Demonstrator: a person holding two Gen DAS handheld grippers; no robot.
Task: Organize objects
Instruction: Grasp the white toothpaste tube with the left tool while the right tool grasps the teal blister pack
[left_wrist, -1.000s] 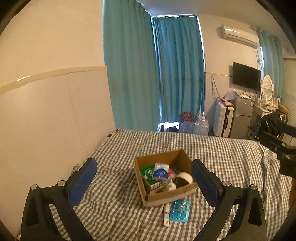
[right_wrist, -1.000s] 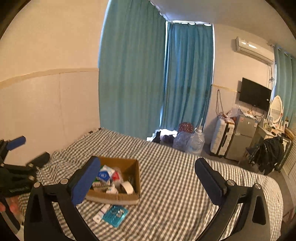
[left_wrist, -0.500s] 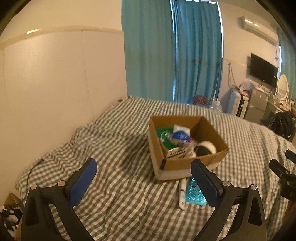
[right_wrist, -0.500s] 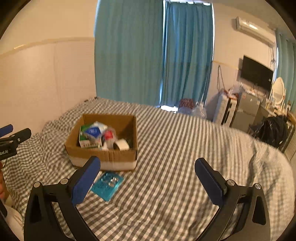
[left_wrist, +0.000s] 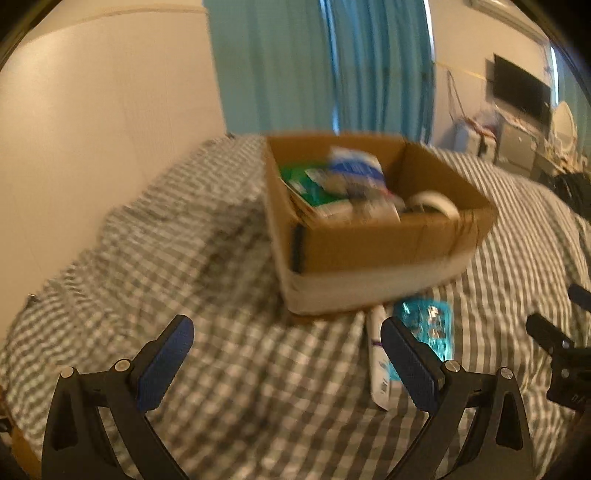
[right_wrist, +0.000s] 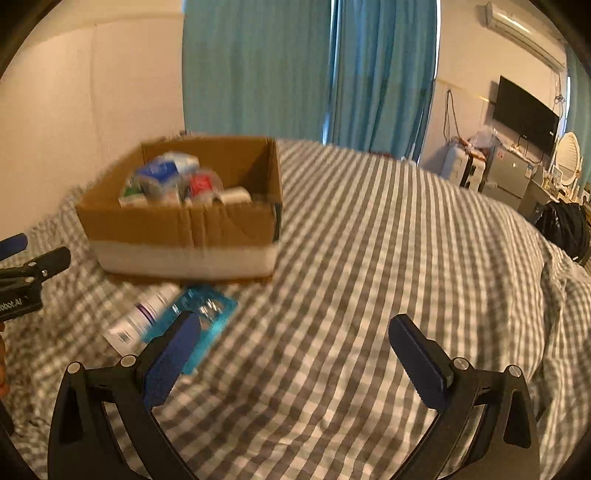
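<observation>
Cardboard box (right_wrist: 184, 229) crammed with packets, pale band along base

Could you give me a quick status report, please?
Left gripper open, empty. Right gripper open, empty. White tube and blue blister pack on bedspread beside cardboard box. Nothing blocking.

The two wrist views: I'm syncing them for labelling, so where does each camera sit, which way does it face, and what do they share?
Left wrist view: on the left claw, open, facing the cardboard box on the checked bed; right claw at the right edge.
Right wrist view: on the right claw, open, facing the bed right of the box; left claw at the left edge.
Shared: box, white tube, teal blister pack, curtains, TV.
</observation>
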